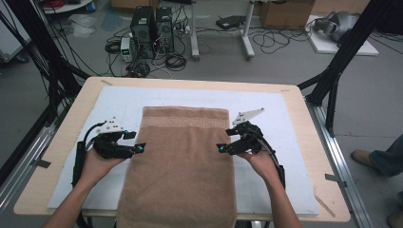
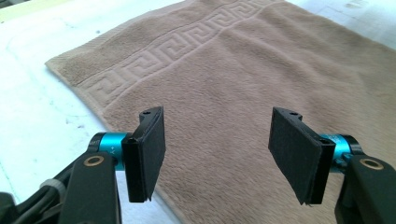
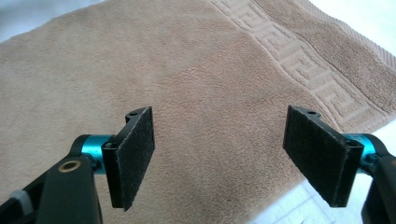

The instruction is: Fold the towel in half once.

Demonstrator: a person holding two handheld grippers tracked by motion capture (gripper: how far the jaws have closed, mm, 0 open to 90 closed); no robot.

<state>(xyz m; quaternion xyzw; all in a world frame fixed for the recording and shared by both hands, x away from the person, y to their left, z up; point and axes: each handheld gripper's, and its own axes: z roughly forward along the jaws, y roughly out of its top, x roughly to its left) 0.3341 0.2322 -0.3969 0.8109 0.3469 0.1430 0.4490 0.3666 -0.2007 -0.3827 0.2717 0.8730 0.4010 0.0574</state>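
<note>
Brown terry cloth, the towel [image 1: 183, 166] lies flat between the two grippers, its woven key-pattern border [image 1: 185, 122] at the end beyond both sets of jaws and its near end hanging over the table edge towards the person. The left gripper [image 1: 139, 148] sits at the towel's left edge, jaws apart over the cloth with nothing pinched; in the left gripper view [image 2: 217, 154] the edge runs just under the left-hand pad [image 2: 147, 154]. The right gripper [image 1: 221, 148] sits at the opposite edge, jaws likewise spread wide and holding nothing; in the right gripper view [image 3: 231, 156] the towel's edge passes under the right-hand pad [image 3: 320, 154].

The only writing is a small mark like "Y+" on the left gripper's teal collar [image 2: 108, 150], too small to be sure of.

Under the towel is a white mat [image 1: 285, 142] on a pale wooden tabletop [image 1: 313, 142]. Beyond the grippers, on a grey floor [image 1: 294, 61], stand two black computer towers [image 1: 152, 31] amid tangled cables [image 1: 176, 59], white table legs [image 1: 247, 33] and cardboard boxes [image 1: 285, 14].
</note>
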